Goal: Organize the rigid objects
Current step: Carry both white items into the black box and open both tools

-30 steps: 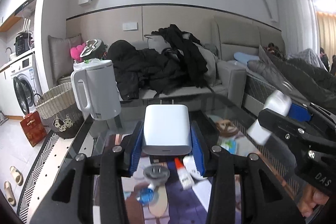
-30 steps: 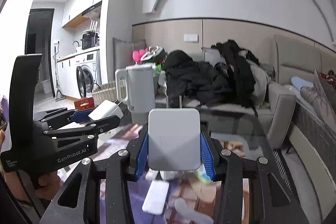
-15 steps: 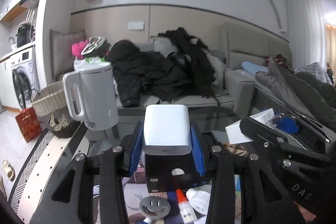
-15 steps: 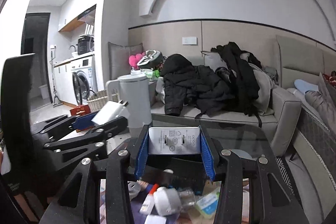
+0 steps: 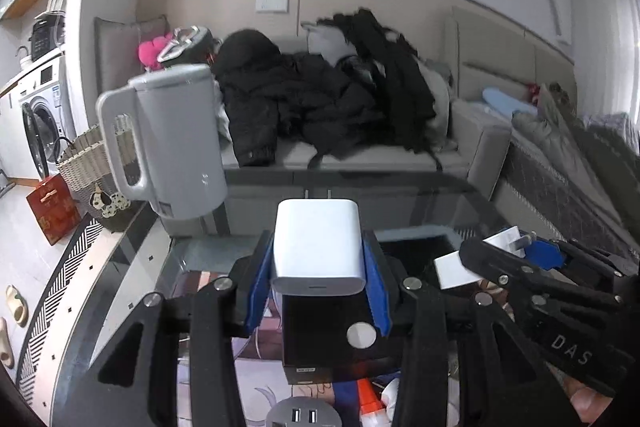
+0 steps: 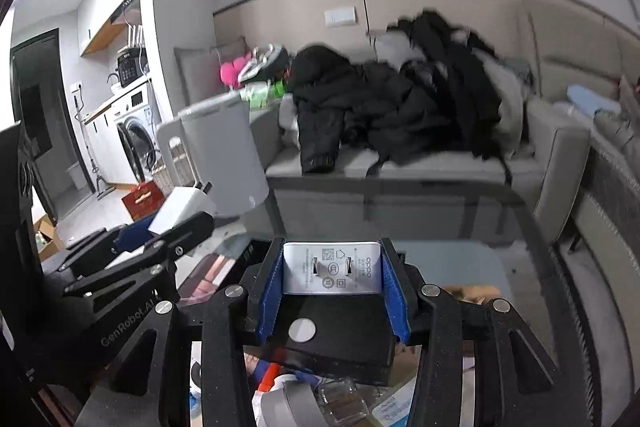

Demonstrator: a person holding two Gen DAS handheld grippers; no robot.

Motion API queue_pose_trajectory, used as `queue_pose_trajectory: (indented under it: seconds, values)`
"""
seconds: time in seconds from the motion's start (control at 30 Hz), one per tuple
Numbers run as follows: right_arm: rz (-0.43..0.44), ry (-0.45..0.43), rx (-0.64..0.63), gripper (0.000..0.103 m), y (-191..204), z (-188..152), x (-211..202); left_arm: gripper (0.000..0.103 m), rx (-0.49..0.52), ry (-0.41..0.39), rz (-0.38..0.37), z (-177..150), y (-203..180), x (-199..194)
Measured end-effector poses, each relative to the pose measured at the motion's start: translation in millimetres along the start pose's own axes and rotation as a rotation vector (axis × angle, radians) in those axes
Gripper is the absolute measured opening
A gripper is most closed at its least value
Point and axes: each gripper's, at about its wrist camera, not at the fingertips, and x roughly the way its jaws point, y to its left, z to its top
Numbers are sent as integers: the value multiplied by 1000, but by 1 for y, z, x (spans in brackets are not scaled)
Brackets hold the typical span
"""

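Nearest, the left gripper [image 5: 318, 277] is clamping a white charger [image 5: 318, 247] between its blue pads, prongs pointing away, directly above a black box [image 5: 324, 335] that is sitting on the glass table [image 5: 208, 251]. Beside it, the right gripper [image 6: 332, 287] is pinching a second white charger [image 6: 331, 269], printed prong face toward the camera, over that same black box. Beyond the box, a grey kettle [image 5: 176, 143] is standing at the table's far left, with a clothes-heaped sofa [image 5: 360, 163] behind.
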Motion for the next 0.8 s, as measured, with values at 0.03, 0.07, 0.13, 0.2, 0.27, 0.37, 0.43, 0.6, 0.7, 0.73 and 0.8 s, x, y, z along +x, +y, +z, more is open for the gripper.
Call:
queue_pose_trajectory:
  seconds: [0.03, 0.07, 0.13, 0.2, 0.27, 0.37, 0.43, 0.6, 0.7, 0.73, 0.8]
  values:
    - [2, 18, 5, 45, -1, -1, 5, 41, 0, 19, -9, -1, -1, 4]
    - [8, 43, 14, 45, -4, -3, 12, 41, -1, 48, -19, -2, -2, 9]
    - [15, 97, 28, 45, -8, -7, 26, 41, 0, 99, -36, -3, -4, 19]
    - [28, 145, 30, 45, -9, -12, 36, 40, 9, 129, -46, -6, -8, 24]
    - [20, 185, 35, 45, -10, -17, 45, 41, 23, 152, -34, -10, -12, 28]
    - [27, 232, 63, 45, -13, -26, 54, 41, 20, 187, -28, -12, -13, 33]
    - [29, 258, 72, 45, -15, -30, 59, 41, 17, 210, -29, -13, -13, 37]
    - [34, 285, 85, 45, -18, -36, 61, 40, 4, 233, -58, -16, -13, 39]
    - [39, 284, 85, 45, -20, -37, 59, 43, -7, 235, -66, -14, -12, 38]
    - [43, 281, 86, 45, -20, -37, 58, 45, -8, 237, -67, -14, -11, 37]
    - [50, 277, 83, 45, -20, -36, 55, 58, -12, 229, -50, -12, -8, 34]
